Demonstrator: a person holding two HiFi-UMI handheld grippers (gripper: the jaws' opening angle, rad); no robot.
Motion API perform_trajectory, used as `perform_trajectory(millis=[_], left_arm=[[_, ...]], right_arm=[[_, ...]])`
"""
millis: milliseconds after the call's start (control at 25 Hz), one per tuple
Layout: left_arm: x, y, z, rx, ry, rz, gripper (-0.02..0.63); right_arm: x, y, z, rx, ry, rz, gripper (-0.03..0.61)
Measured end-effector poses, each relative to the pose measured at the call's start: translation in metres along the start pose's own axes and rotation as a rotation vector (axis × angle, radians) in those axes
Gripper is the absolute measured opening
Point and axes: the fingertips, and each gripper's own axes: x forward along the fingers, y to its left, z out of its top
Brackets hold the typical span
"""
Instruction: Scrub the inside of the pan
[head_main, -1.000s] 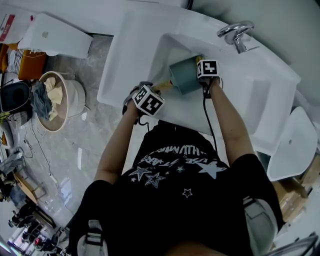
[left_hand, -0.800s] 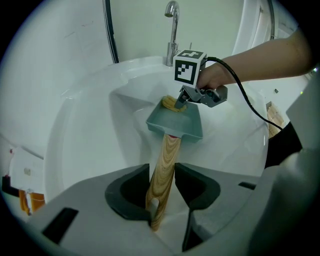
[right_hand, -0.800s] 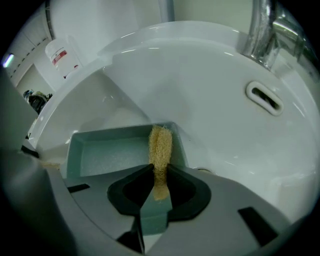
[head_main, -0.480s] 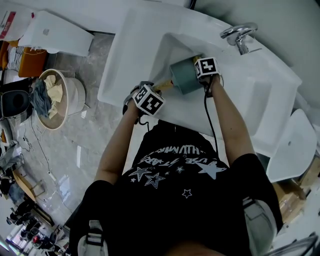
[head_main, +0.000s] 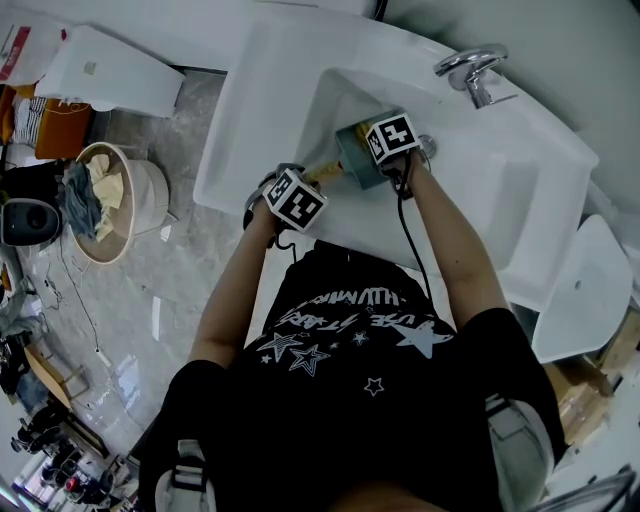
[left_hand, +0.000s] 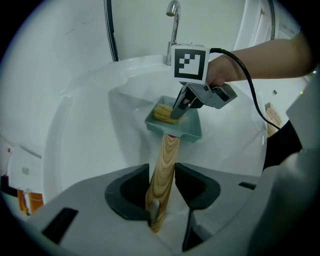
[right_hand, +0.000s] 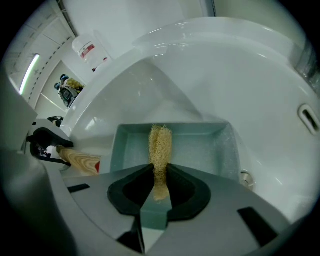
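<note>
Scrubbing in hand: your left tongs (left_hand: 162, 182) clamp the handle (left_hand: 168, 152) of the pan (right_hand: 200, 147), your right tongs (right_hand: 160, 182) pinch the loofah (right_hand: 160, 145) inside it; next, press and sweep.

Wood-grain handle (left_hand: 167, 160), glossy sink (head_main: 500, 190)

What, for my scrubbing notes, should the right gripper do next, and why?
Probably sweep the loofah sideways across the pan floor: the right gripper is shut on it inside the pan, and the left gripper clamps the wooden handle.
</note>
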Motion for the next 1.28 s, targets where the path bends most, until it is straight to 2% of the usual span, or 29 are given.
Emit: perform_trajectory(millis=[320,480,680,1000,1080,1200,1280], left_arm=[[0.001,0.0,0.0,0.005,0.002,0.002,0.164],[0.0,-0.001,0.0,0.006,0.003,0.001,0.164],[0.0,0.0,-0.001,0.008,0.006,-0.001,0.164],[-0.001,0.0,-0.001,0.007,0.013,-0.001,0.165],[0.0,0.0,0.0,0.007,0.012,-0.001,0.165],[0.001,0.0,0.0,0.005,0.016,-0.004,0.166],[0.001,0.0,-0.001,0.003,0.02,-0.003,0.166]], right_arm=[[0.004,0.027,0.001,-0.051,0.009,0.054,0.077],[0.003,0.044,0.001,-0.082,0.008,0.109,0.078],[0.005,0.05,0.002,-0.061,-0.003,0.156,0.078],[0.001,0.049,0.003,-0.038,-0.043,0.16,0.08],[-0.001,0.048,0.002,-0.011,-0.07,0.184,0.078],[-0.007,0.041,-0.001,0.091,-0.105,0.24,0.077],[-0.01,0.03,-0.006,0.138,-0.118,0.246,0.077]])
